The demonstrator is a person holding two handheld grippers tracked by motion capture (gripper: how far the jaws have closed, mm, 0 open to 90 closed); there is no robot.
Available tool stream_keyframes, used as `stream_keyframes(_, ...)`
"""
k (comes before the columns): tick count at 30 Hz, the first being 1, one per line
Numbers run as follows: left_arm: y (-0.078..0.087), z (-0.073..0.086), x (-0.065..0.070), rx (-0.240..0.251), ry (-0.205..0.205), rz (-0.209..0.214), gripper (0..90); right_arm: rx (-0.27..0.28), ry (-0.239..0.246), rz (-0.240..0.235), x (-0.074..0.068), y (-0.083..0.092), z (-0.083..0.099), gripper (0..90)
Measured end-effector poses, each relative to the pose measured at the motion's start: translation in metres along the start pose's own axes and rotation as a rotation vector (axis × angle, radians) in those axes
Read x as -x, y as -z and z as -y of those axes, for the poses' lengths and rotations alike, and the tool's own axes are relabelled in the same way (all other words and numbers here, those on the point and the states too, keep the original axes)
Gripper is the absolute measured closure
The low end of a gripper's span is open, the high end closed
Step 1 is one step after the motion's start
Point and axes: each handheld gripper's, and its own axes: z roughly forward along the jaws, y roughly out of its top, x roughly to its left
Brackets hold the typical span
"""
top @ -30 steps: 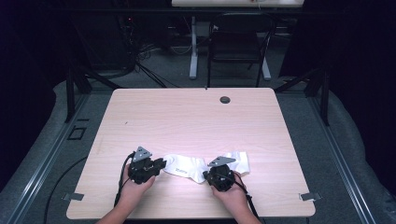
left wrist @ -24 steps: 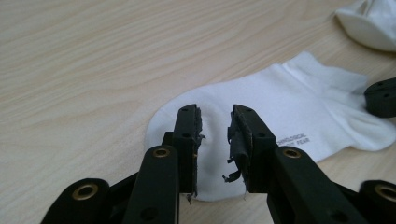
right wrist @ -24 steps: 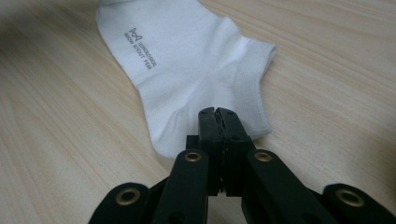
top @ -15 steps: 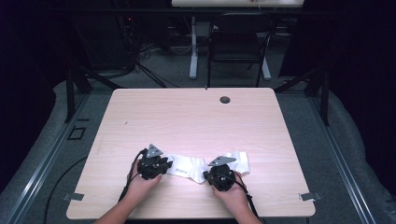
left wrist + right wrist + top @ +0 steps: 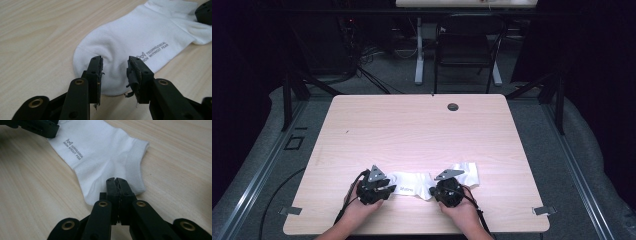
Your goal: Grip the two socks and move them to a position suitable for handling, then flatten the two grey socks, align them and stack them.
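Here the white ankle sock [image 5: 417, 184] lies flat at the lower middle of the table [image 5: 422, 130]. My right gripper [image 5: 117, 181] is closed on its heel edge; my left gripper [image 5: 115, 65] has just been opening over the toe, pressing nothing. It seems soft, light and floppy, so I take it by the edges.

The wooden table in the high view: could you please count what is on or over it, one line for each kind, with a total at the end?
White cotton ankle sock with grey printed lettering: 1
Black two-jaw grippers held in the person's hands: 2, the left gripper and the right gripper
Round dark grommet hole near the far edge of the light wooden table: 1
Total: 4
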Motion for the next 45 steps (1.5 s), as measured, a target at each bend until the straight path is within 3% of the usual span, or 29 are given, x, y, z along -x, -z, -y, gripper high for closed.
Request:
stream_keyframes(9, 0.014, 0.015, 0.013, 0.001, 0.02, 0.043, 63.3, -0.019, 0.036, -0.019, -0.009, 0.011, 0.012, 88.8)
stream_keyframes(17, 0.019, 0.022, 0.017, 0.016, 0.065, 0.073, 63.5, -0.015, 0.015, -0.025, -0.007, 0.016, 0.018, 88.7)
stream_keyframes(24, 0.02, 0.025, 0.019, 0.031, 0.064, 0.07, 63.3, -0.009, 0.013, -0.02, -0.007, 0.018, 0.021, 88.2)
stream_keyframes(31, 0.021, 0.022, 0.016, 0.061, 0.08, 0.085, 59.7, 0.016, 0.013, -0.04, -0.008, 0.021, 0.018, 79.0)
stream_keyframes(38, 0.031, 0.015, 0.007, 0.116, 0.079, 0.064, 56.3, 0.11, 0.025, 0.006, -0.004, 0.034, 0.013, 69.9)
stream_keyframes(44, 0.034, 0.014, -0.005, 0.134, 0.088, 0.019, 51.9, 0.175, 0.003, 0.093, 0.014, 0.048, 0.012, 60.9)
stream_keyframes(45, 0.034, 0.014, -0.007, 0.132, 0.088, 0.013, 51.5, 0.192, -0.014, 0.116, 0.022, 0.05, 0.011, 56.7)
